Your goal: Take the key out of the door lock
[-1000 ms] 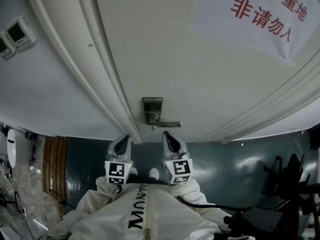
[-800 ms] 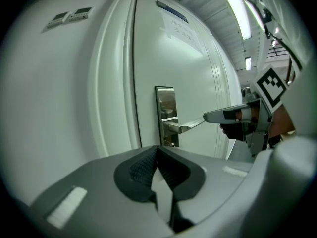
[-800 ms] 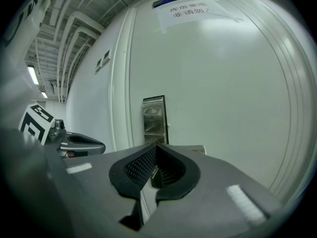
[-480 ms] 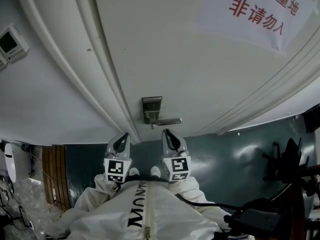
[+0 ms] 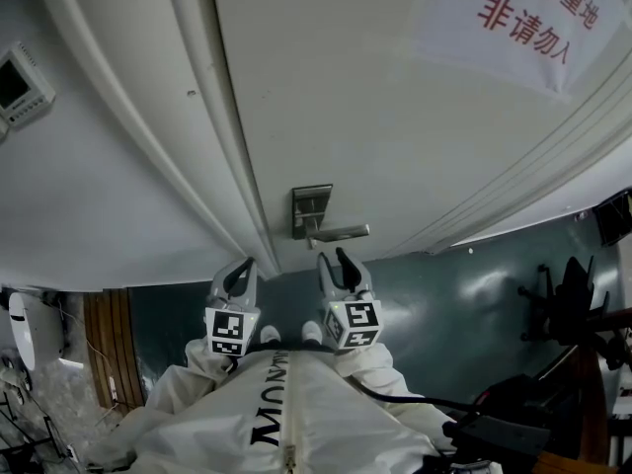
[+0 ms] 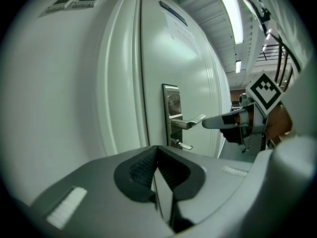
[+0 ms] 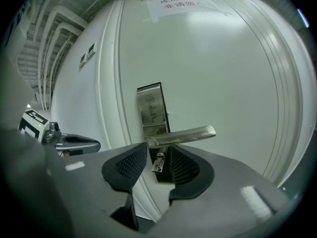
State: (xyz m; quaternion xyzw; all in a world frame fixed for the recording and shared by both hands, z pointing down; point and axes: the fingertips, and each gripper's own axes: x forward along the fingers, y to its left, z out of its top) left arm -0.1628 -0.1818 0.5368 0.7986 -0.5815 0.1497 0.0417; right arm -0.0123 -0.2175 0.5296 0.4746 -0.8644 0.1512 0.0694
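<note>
A small silver key (image 7: 158, 162) sticks out of the steel lock plate (image 7: 151, 108) just under the lever handle (image 7: 185, 133) of the pale door (image 5: 395, 117). My right gripper (image 7: 158, 160) has just been opening. Its jaws stand wide, and the key shows in the gap between the pads, untouched. In the head view the right gripper (image 5: 337, 262) sits just below the handle (image 5: 341, 232). My left gripper (image 5: 238, 271) hangs to the left of it, shut and empty. The left gripper view shows the key (image 6: 183, 145) and the right gripper (image 6: 223, 122) ahead of its closed jaws.
A white paper sign with red characters (image 5: 523, 28) is taped high on the door. Moulded door frame (image 5: 188, 166) runs left of the lock. Wall control panels (image 5: 20, 82) sit at far left. Dark chairs and equipment (image 5: 563, 304) stand on the floor at right.
The right gripper's jaws went from shut to wide open, close under the handle. The left gripper edged a little nearer the door.
</note>
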